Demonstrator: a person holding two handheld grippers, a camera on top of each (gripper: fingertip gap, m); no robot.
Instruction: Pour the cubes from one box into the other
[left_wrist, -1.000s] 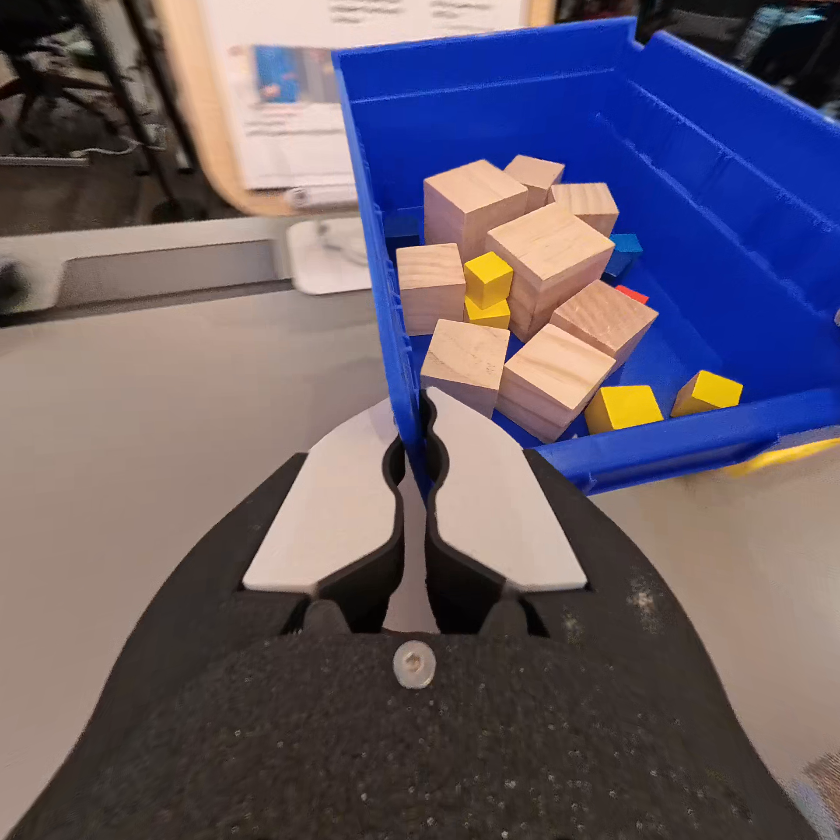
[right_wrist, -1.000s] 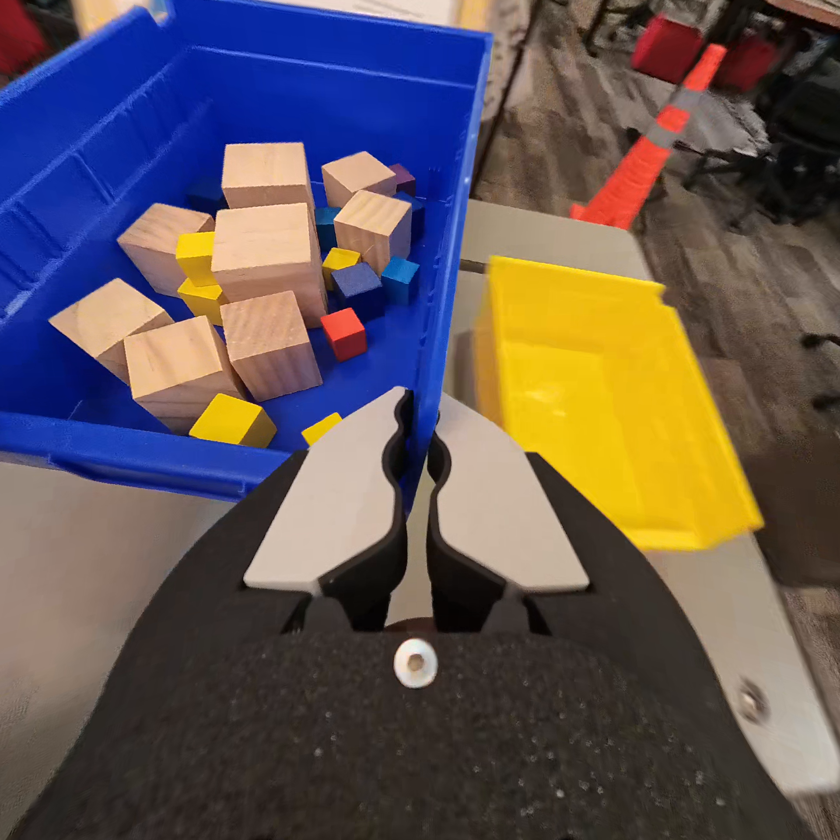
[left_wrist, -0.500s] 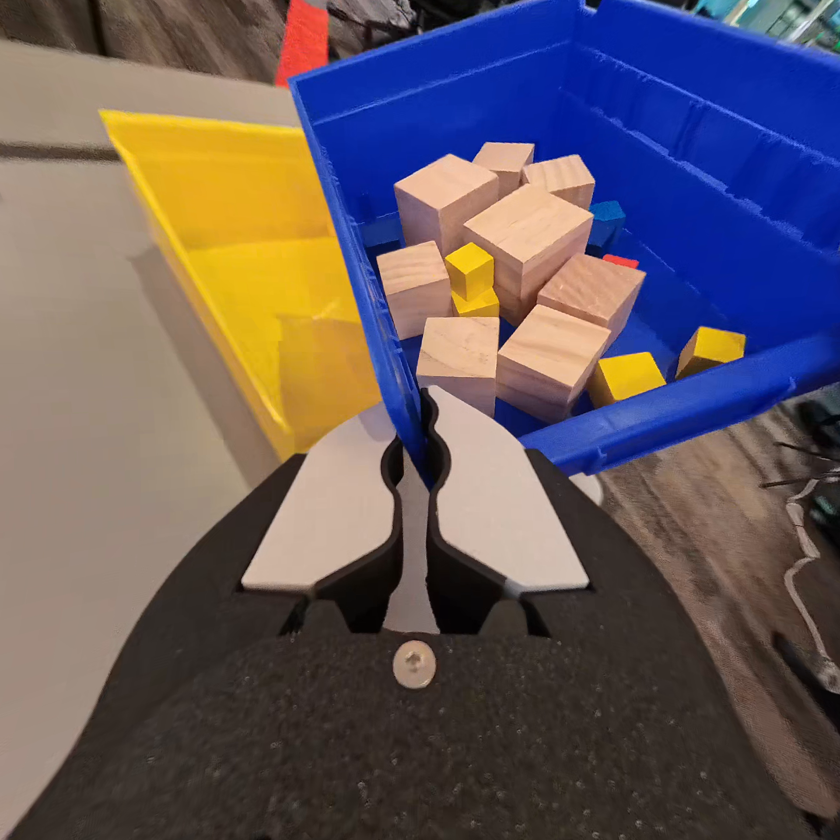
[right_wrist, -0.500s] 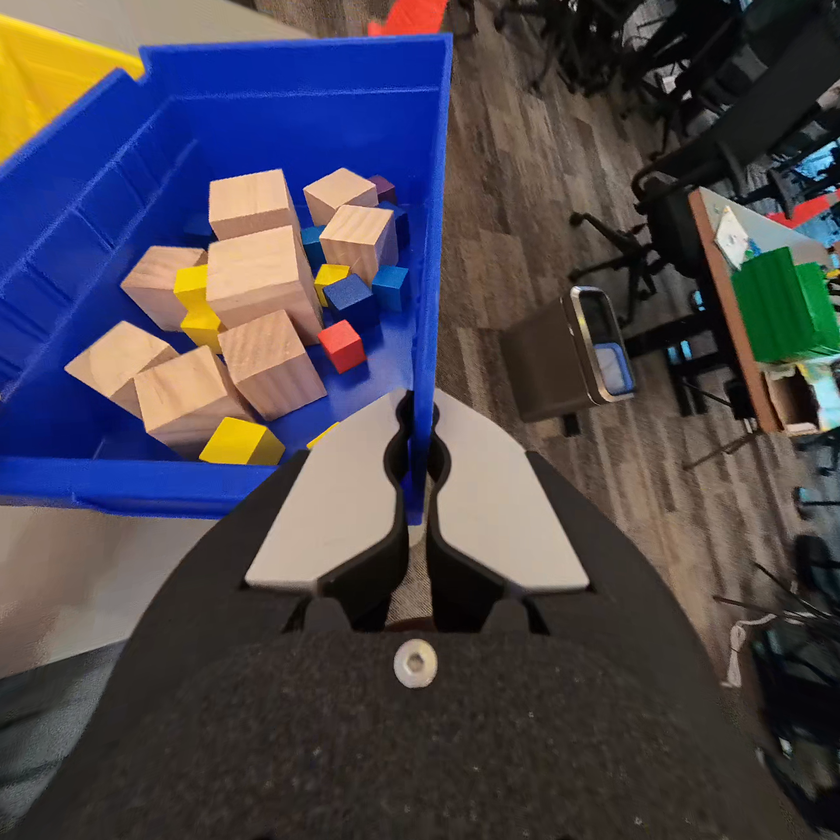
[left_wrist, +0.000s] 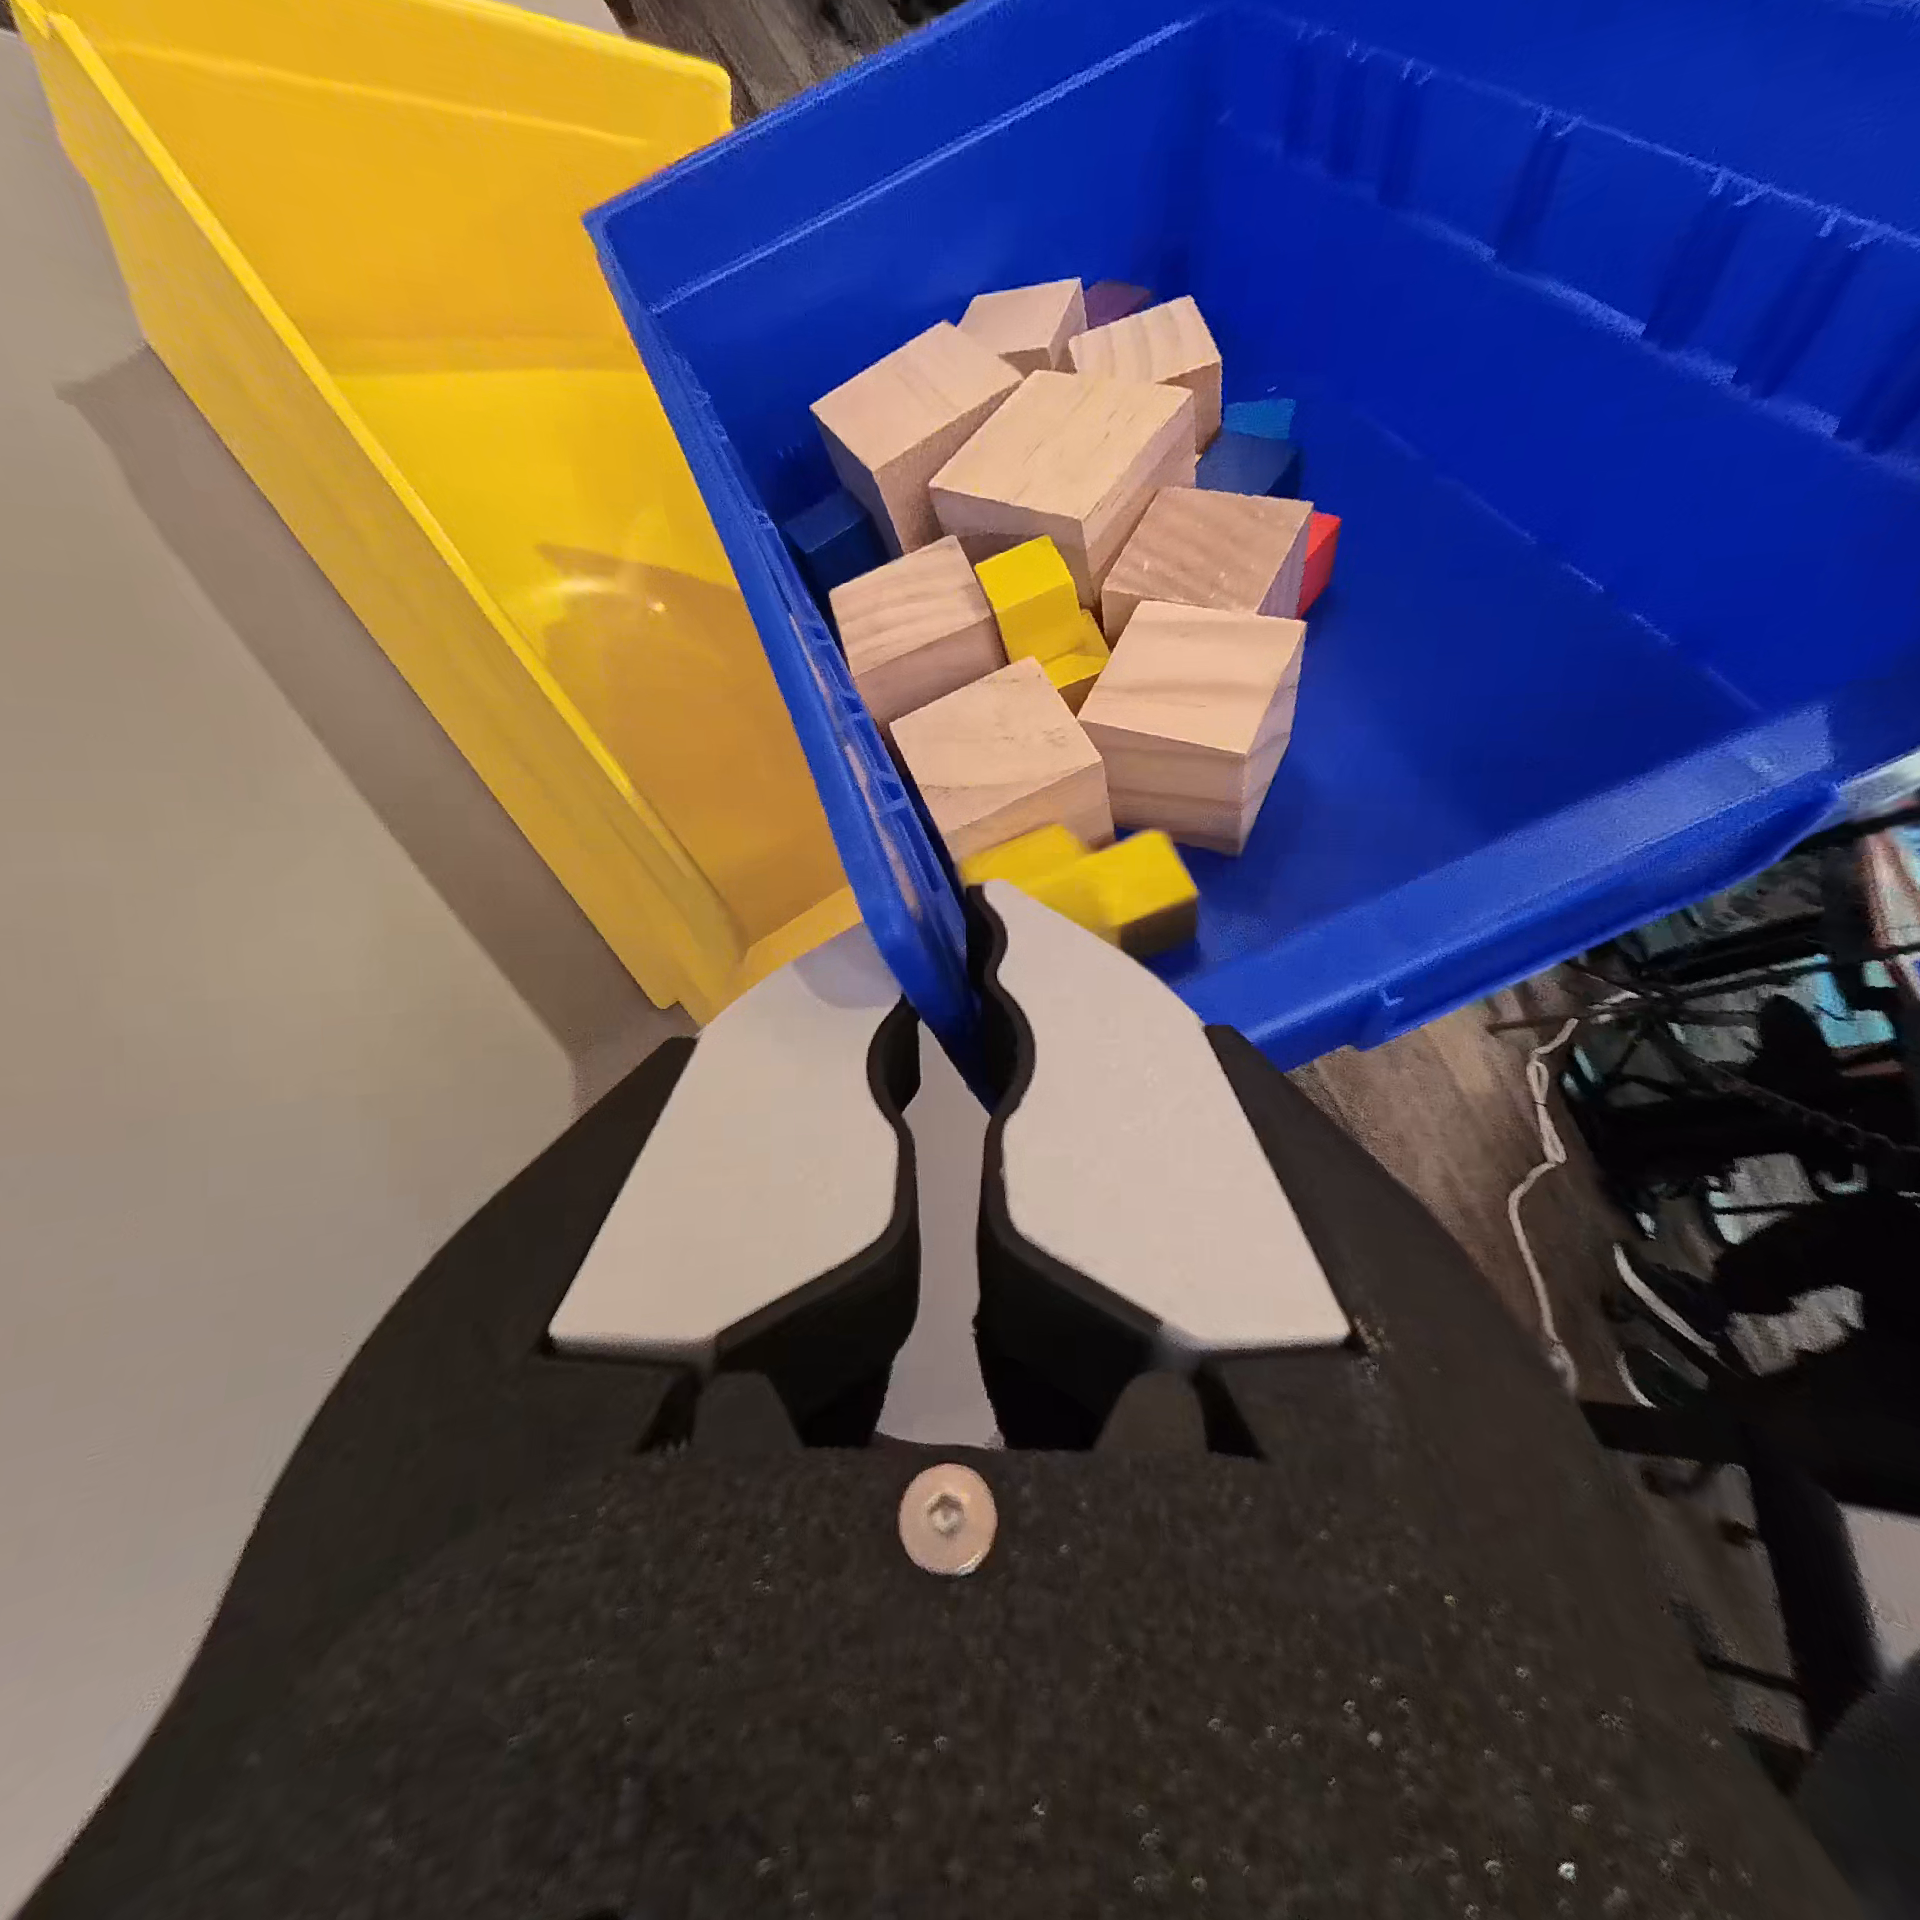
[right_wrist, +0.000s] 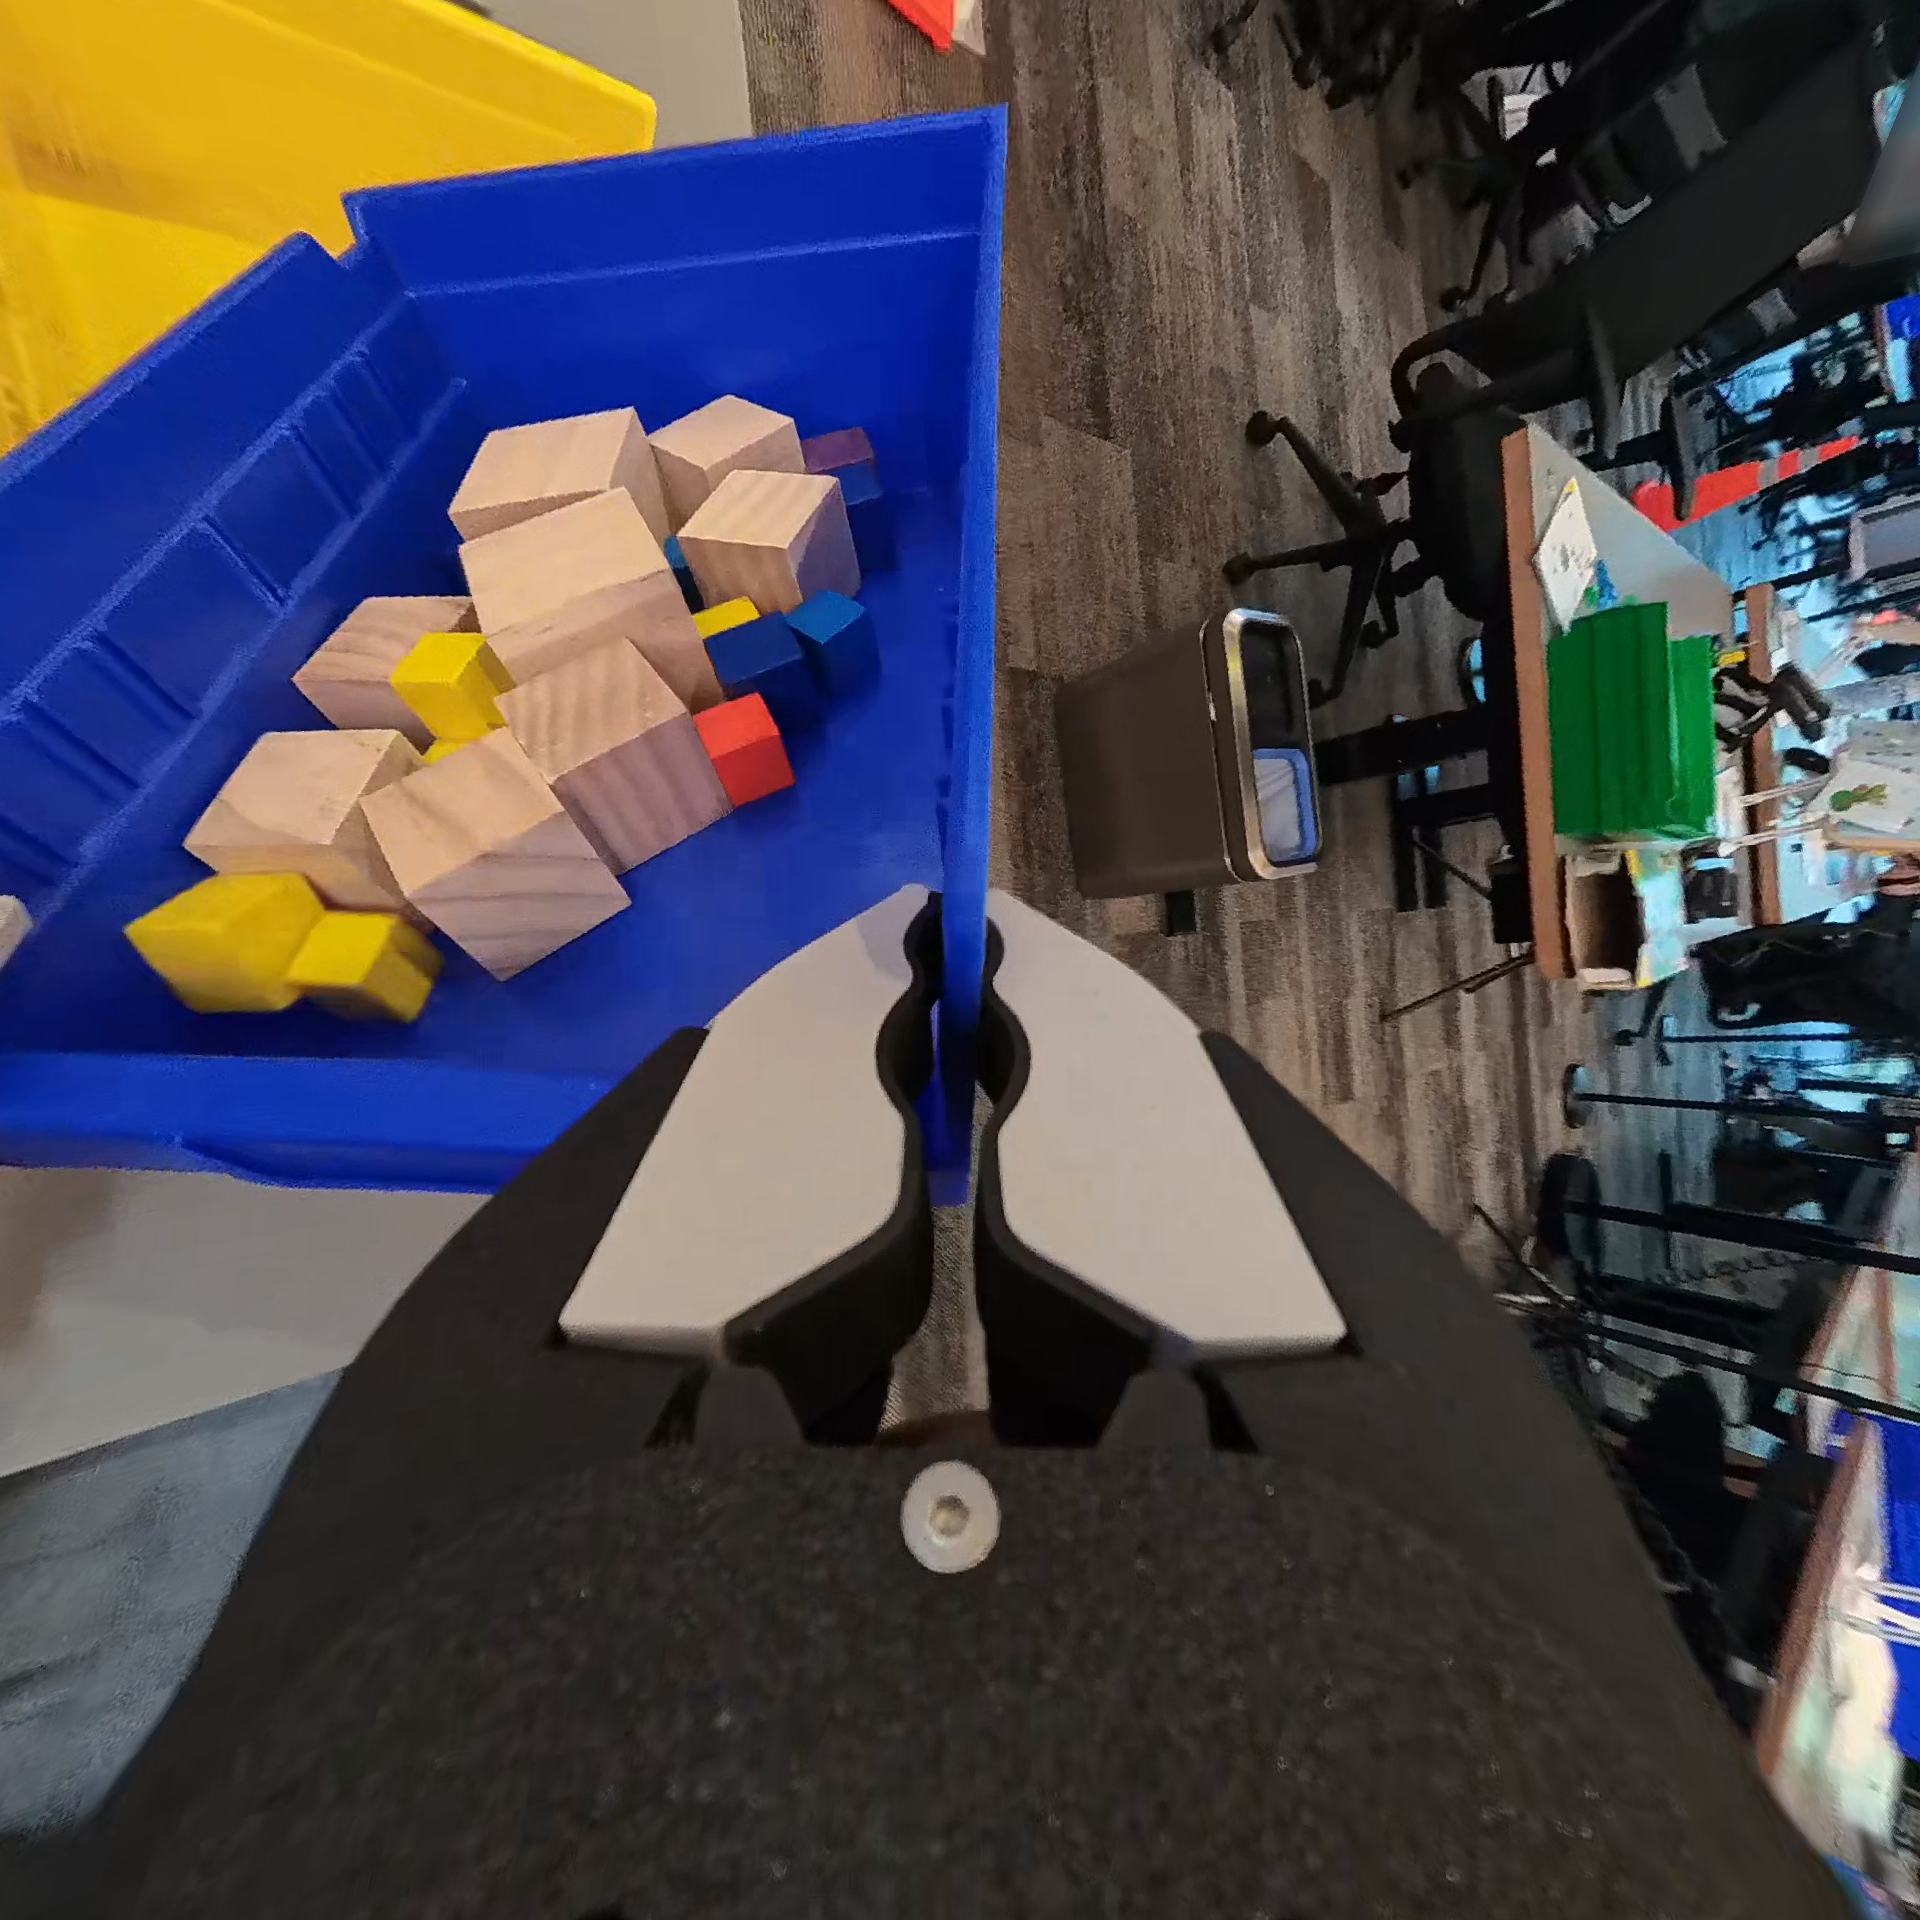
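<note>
Blue box (left_wrist: 1558, 436) tilted beside yellow box (left_wrist: 343, 343)
Wooden and coloured cubes (left_wrist: 1070, 468) heap against the blue box's lower wall; the yellow box is empty.

We find no legible writing in either view; the blue box (left_wrist: 1455, 343), the yellow box (left_wrist: 343, 312) beside it and the wooden cubes (left_wrist: 1060, 478) inside the blue box show plain faces; papers on a desk (right_wrist: 1579, 540) well beyond the blue box are too small and blurred to read.
</note>
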